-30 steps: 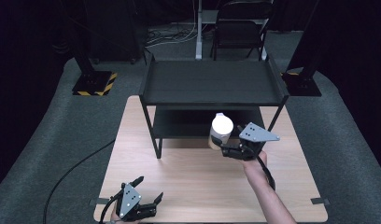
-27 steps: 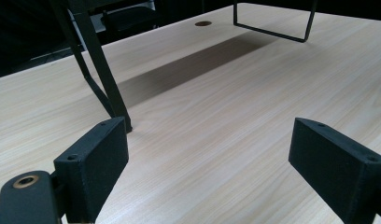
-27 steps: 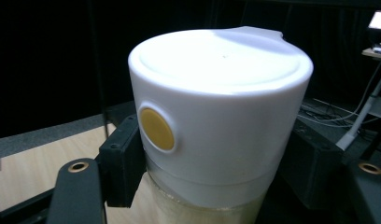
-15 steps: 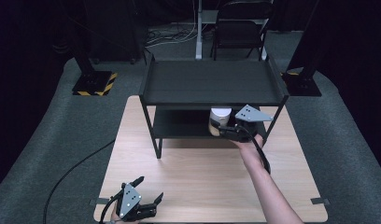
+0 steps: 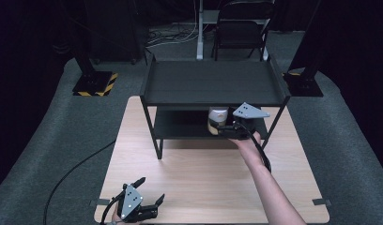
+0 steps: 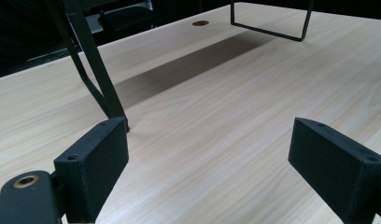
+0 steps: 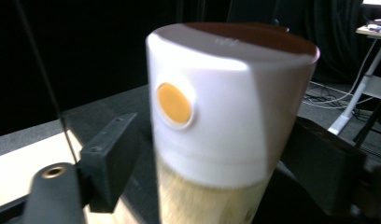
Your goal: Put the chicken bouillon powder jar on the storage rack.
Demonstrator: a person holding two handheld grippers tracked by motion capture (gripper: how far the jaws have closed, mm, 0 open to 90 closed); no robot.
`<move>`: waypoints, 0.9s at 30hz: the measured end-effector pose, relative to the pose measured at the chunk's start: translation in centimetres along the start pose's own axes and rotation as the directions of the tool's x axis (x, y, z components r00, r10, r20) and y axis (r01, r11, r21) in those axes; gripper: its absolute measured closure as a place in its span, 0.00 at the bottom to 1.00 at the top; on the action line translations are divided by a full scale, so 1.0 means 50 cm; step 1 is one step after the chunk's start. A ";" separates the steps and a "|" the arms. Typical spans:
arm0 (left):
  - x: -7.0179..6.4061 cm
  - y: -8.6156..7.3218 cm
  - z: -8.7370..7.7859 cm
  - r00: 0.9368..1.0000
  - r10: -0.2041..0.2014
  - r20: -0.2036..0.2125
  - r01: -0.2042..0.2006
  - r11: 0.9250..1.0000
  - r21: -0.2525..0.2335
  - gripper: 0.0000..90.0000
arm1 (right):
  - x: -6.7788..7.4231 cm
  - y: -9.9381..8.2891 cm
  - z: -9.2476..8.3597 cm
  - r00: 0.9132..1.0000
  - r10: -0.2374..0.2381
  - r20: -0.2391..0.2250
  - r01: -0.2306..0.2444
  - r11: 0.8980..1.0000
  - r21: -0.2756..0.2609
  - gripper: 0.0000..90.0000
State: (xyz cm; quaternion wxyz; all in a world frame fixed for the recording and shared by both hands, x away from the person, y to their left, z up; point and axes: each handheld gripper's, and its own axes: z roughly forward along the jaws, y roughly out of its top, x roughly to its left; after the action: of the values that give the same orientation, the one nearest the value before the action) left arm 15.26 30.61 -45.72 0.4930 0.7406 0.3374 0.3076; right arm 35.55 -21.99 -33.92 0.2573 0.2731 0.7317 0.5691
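Since a second ago the right gripper (image 5: 218, 129) has carried the bottle (image 5: 217, 119) from just in front of the rack in under the top tray, onto the lower shelf (image 5: 180, 125) of the black rack (image 5: 213, 84), and its jaws have just been opening with the bottle between them. In the right gripper view there's a clear gap on the left side, so I'd call it let go, or close to it. The bottle stands upright near the shelf's right end.

How it'll handle: big white cap (image 7: 226, 98) with an orange dot (image 7: 173, 103), pale body below. Looks like rigid plastic, probably light, smooth and a bit slippery. It's tall for its width, so I'd guess it tips easily. Best hold is on the body just under the cap, jaws square across it.

Left gripper (image 5: 142, 206) sits wide open over the wooden table (image 5: 203, 183), holding nothing.
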 end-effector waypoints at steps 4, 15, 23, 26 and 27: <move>-0.001 0.001 0.001 1.000 0.003 0.001 -0.003 1.000 0.002 0.13 | -0.002 -0.014 -0.021 1.000 0.020 -0.009 -0.020 1.000 -0.017 0.14; -0.001 0.002 0.003 1.000 0.005 0.004 -0.005 1.000 0.006 0.13 | 0.011 -0.074 -0.101 0.997 -0.021 -0.071 0.018 0.999 -0.042 0.09; -0.002 0.001 0.001 1.000 0.000 -0.001 0.000 1.000 0.004 0.13 | 0.034 -0.141 -0.169 0.997 -0.001 -0.074 -0.002 0.999 -0.037 0.08; -0.004 0.002 0.003 1.000 0.000 -0.002 0.000 1.000 0.009 0.13 | 0.049 -0.167 -0.200 0.998 0.013 -0.053 -0.015 0.999 -0.038 0.08; -0.005 0.002 0.003 1.000 -0.002 -0.002 0.002 1.000 0.011 0.13 | 0.054 -0.172 -0.207 0.999 0.011 -0.044 -0.012 0.999 -0.032 0.08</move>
State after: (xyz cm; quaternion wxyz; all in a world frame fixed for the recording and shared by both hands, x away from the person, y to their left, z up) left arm 15.25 30.30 -45.70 0.4888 0.7426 0.3403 0.3062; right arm 25.56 -29.03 -40.19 0.2421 0.2606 0.7262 0.5884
